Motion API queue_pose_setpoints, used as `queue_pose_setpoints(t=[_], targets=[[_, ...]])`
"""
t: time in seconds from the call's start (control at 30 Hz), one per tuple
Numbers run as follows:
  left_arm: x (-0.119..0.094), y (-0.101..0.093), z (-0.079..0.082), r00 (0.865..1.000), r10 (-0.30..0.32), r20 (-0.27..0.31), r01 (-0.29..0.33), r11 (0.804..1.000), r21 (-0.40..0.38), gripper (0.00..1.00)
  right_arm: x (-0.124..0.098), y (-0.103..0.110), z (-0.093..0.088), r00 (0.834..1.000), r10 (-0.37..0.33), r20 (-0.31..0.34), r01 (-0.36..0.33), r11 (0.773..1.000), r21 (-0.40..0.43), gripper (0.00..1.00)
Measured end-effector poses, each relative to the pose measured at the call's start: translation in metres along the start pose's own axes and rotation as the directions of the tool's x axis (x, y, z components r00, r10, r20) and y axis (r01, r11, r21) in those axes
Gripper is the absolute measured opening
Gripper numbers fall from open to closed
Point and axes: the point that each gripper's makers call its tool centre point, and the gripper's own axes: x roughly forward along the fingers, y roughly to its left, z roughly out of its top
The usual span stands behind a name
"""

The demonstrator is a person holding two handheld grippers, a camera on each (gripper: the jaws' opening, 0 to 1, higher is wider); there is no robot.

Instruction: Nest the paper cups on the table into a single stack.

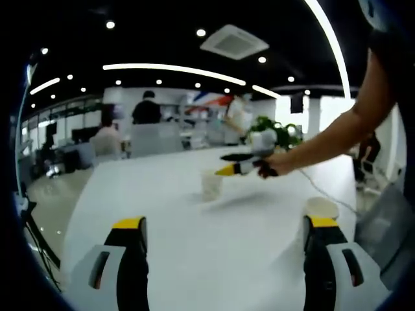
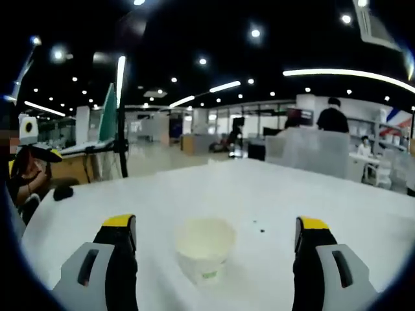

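**Right claw lined up on the first cup, second cup waiting near the left**

In the right gripper view, a paper cup point(image 2: 205, 249) stands upright on the white worktop point(image 2: 272, 194), mouth up, directly ahead of the right claw point(image 2: 216, 240) and between its two yellow-tipped jaws, which stand wide apart and hold nothing. The cup's long axis runs vertical, so the jaws would close across its wall from either side. No contact with either jaw is visible.

In the left gripper view, the same right claw point(image 1: 228, 170) reaches in from the right, held by a hand point(image 1: 277, 164), just above and beside that cup point(image 1: 211, 185) in the middle of the worktop point(image 1: 162, 214). A second cup point(image 1: 321, 208) sits just behind the right-hand jaw of the left claw point(image 1: 224, 228), whose jaws are also spread and empty; whether it touches that jaw cannot be told.

By this layout, the right claw is nearer the central cup and the left claw nearer the second one, and neither is nested yet.

The worktop is smooth, white and lightly glossy. Around it lies an open-plan office with a dark ceiling, strip lights, a potted plant point(image 1: 275, 131) and seated people in the background.
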Motion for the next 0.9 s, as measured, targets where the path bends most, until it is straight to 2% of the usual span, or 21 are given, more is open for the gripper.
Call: queue_pose_setpoints(t=[0.23, 0.37, 0.5, 0.63, 0.73, 0.9], targets=[[-0.004, 0.0, -0.005, 1.0, 0.007, -0.001, -0.007, 1.0, -0.022, 0.98, 0.016, 0.008, -0.023, 0.999, 0.021, -0.039, -0.021, 1.0, -0.004, 0.91], [-0.008, -0.005, -0.013, 1.0, 0.003, -0.02, -0.003, 1.0, 0.022, 0.92, 0.023, 0.015, -0.038, 0.996, 0.034, -0.08, -0.037, 0.999, -0.033, 0.81], [-0.01, -0.007, -0.015, 1.0, -0.013, -0.026, 0.013, 1.0, 0.011, 0.9, 0.026, 0.017, -0.049, 0.993, 0.037, -0.113, -0.04, 0.999, -0.029, 0.69], [-0.009, -0.006, -0.013, 1.0, -0.011, -0.02, 0.011, 1.0, -0.004, 0.97, 0.027, 0.019, -0.052, 0.991, 0.056, -0.123, -0.054, 0.998, 0.02, 0.6], [-0.009, -0.007, -0.012, 1.0, -0.011, -0.025, 0.01, 1.0, -0.012, 0.98, 0.029, 0.02, -0.05, 0.991, 0.065, -0.115, -0.059, 0.997, 0.051, 0.5], [-0.011, -0.006, -0.013, 0.999, 0.0, -0.04, -0.001, 1.0, -0.028, 0.98, 0.027, 0.02, -0.046, 0.992, 0.056, -0.11, -0.051, 0.997, 0.05, 0.46]])
